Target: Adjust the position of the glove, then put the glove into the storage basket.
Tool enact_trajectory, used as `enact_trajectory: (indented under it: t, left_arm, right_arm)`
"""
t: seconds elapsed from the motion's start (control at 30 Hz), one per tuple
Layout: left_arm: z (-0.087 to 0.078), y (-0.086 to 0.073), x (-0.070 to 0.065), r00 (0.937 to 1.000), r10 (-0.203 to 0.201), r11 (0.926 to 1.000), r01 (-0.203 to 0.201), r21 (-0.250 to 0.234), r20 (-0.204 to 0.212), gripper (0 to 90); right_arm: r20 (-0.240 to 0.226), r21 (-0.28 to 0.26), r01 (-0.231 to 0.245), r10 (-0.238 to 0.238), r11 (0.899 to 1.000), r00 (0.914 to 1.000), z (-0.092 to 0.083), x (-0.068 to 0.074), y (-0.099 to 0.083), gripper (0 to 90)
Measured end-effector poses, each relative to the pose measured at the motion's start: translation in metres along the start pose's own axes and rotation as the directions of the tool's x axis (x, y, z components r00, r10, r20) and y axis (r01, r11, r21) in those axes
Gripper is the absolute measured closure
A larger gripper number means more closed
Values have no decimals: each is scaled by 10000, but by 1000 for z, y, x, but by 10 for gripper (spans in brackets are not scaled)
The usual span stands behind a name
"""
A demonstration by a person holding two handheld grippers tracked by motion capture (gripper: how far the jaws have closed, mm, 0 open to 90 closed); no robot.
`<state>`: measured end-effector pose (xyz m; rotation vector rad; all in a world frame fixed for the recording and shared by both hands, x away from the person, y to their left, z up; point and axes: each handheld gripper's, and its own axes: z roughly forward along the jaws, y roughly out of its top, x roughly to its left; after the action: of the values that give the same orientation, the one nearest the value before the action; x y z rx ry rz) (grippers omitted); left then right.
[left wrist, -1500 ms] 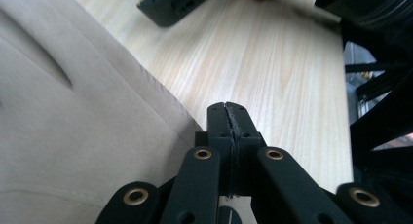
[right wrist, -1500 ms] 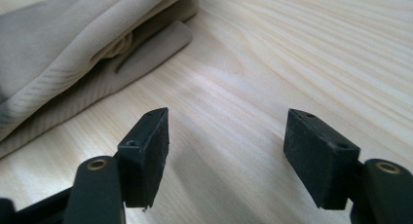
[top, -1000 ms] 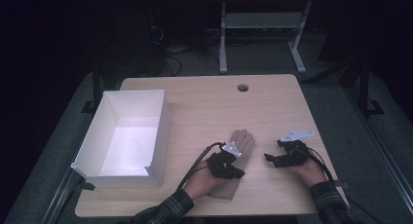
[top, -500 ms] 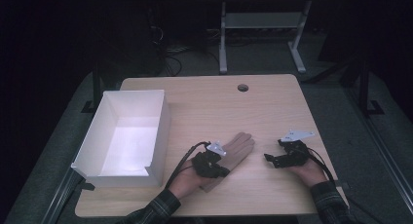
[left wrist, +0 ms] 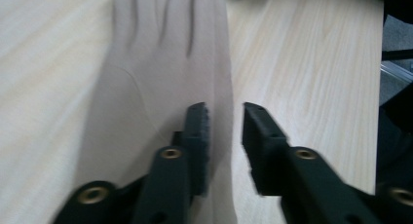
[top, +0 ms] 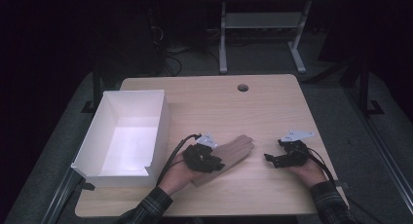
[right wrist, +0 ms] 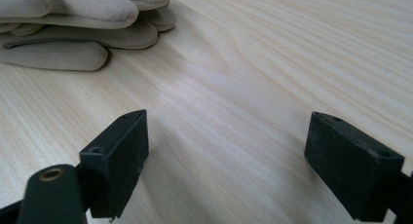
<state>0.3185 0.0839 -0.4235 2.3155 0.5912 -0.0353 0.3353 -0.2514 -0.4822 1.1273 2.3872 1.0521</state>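
The wooden table (top: 272, 107) is carrying a white box (top: 122, 136) at its left edge, and a beige glove (top: 233, 152) is lying flat near the front, well apart from the box. The left gripper (left wrist: 225, 118) is hanging over the glove's cuff side, its jaws having just been opening, one pad over the fabric, nothing pinched. The right gripper (right wrist: 226, 151) is resting spread wide on bare wood beside the fingertips. Closing here risks catching only a thin edge, letting the glove slip.
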Motion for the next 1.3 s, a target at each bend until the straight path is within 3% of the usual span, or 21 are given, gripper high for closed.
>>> enact_trajectory:
  t: [0.27, 0.47, 0.8, 0.87, 1.13, 1.3]
  left_arm:
    - [7, 16, 13, 9996, 91, 9999, -90, 60, -257, 332]
    - [22, 16, 22, 9966, 406, 9983, -374, 451, -716, 174]
    - [48, 11, 24, 9912, 837, 9905, -716, 1174, -1021, 135]
    - [50, 9, 23, 9921, 715, 9922, -602, 1090, -1029, 135]
    - [51, 6, 23, 9904, 889, 9911, -774, 1082, -1059, 147]
    - [48, 7, 22, 9919, 985, 9902, -898, 1066, -798, 270]
  right_arm:
    - [18, 22, -11, 11, 10000, 10000, 0, 0, 0, 152]
    - [17, 19, -20, 20, 10000, 10000, 0, 0, 0, 152]
    - [27, 14, -17, 17, 10000, 10000, 0, 0, 0, 152]
    - [26, -8, -22, 22, 10000, 10000, 1, 0, 0, 152]
    - [28, -7, -24, 24, 10000, 10000, 1, 0, 0, 152]
    - [37, 26, -29, 29, 10000, 10000, 0, 0, 0, 152]
